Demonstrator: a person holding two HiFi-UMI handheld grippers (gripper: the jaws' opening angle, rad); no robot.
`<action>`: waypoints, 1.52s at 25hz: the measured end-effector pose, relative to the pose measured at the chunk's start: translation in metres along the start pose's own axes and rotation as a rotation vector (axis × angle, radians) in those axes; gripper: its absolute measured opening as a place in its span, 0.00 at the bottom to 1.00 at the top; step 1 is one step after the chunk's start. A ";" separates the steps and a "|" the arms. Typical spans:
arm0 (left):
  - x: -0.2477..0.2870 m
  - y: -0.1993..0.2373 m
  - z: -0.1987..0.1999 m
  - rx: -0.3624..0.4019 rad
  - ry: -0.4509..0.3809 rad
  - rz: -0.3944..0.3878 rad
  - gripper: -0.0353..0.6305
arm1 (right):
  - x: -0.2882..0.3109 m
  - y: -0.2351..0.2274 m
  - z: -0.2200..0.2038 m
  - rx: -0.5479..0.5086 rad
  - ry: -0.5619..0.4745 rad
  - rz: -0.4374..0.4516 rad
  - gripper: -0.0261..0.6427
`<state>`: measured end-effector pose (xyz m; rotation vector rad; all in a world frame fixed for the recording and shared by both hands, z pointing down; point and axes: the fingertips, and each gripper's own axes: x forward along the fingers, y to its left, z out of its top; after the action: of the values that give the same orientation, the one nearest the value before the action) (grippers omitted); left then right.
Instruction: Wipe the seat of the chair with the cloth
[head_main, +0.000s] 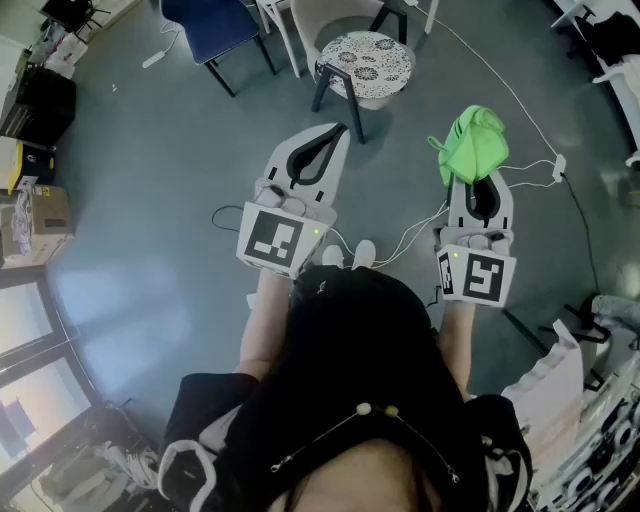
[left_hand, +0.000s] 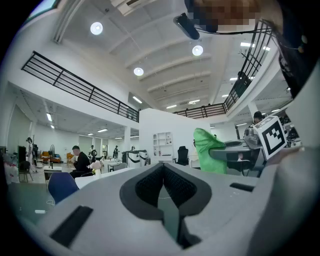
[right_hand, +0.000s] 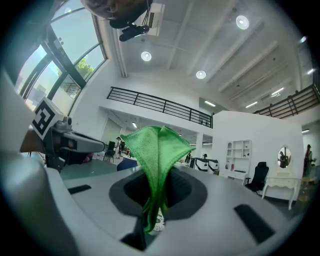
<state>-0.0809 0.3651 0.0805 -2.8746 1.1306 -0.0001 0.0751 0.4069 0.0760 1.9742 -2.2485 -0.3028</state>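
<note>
A round stool with a black-and-white patterned seat and dark legs stands on the grey floor ahead of me. My left gripper is held level, its tips just short of the stool's near leg, jaws shut with nothing between them. My right gripper is to the right of the stool, shut on a bright green cloth that bunches up above its jaws. In the right gripper view the green cloth stands up from the closed jaws. The left gripper view shows the cloth off to its right.
A blue chair stands at the back left and a white chair stands behind the stool. White cables run across the floor to a plug. Boxes sit at the left and white furniture at the lower right.
</note>
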 end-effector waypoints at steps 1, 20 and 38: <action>0.001 0.001 -0.001 -0.003 -0.001 0.002 0.06 | 0.001 -0.001 0.000 0.000 0.000 -0.001 0.11; -0.002 0.008 -0.003 0.005 0.016 0.031 0.06 | 0.005 -0.007 -0.010 0.046 0.025 0.003 0.11; -0.024 0.048 -0.026 -0.011 0.029 0.051 0.06 | 0.037 0.036 -0.022 0.024 0.049 0.037 0.11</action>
<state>-0.1317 0.3446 0.1043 -2.8640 1.2118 -0.0340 0.0403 0.3733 0.1053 1.9276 -2.2657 -0.2210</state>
